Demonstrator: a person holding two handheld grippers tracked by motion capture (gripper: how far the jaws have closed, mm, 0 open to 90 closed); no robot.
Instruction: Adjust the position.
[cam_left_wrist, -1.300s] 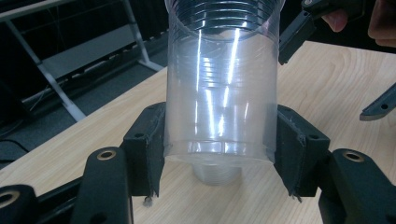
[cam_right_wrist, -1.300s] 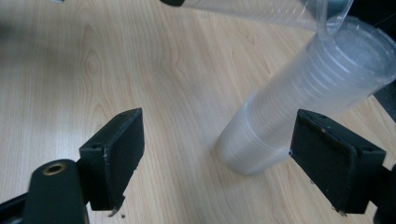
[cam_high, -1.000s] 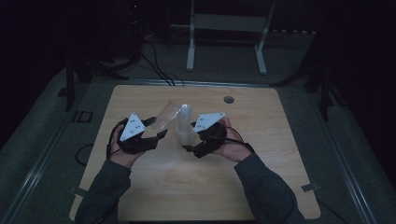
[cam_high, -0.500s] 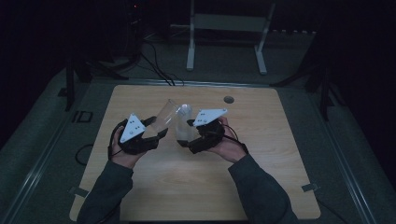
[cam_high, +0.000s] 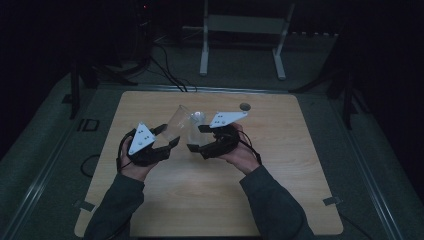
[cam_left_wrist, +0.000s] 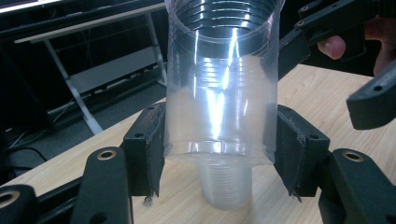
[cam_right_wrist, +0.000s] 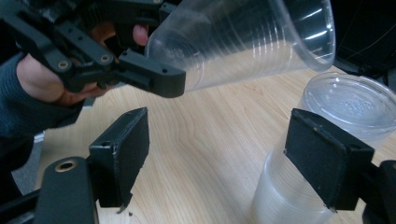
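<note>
Clamping clear cup (cam_left_wrist: 219, 88): left gripper (cam_left_wrist: 219, 158), jaws tight | right gripper (cam_right_wrist: 233, 158) just narrowed, gaping beside cup stack (cam_right_wrist: 327, 154), unpressed | table (cam_high: 280, 200)

Table (cam_high: 150, 200) is seen from above, facing forward; clear cup (cam_left_wrist: 222, 84) is shared up close by both gripper views.

— Any writing on the clear cup (cam_left_wrist: 219, 93)?
— None that reads; its wall carries ridges and glare alone.
— The grey plates on the grippers?
— Small dark dots, no letters or numbers; the wooden table (cam_high: 280, 200) bears no label either.
— So nothing legible?
— Nothing legible in any view.
</note>
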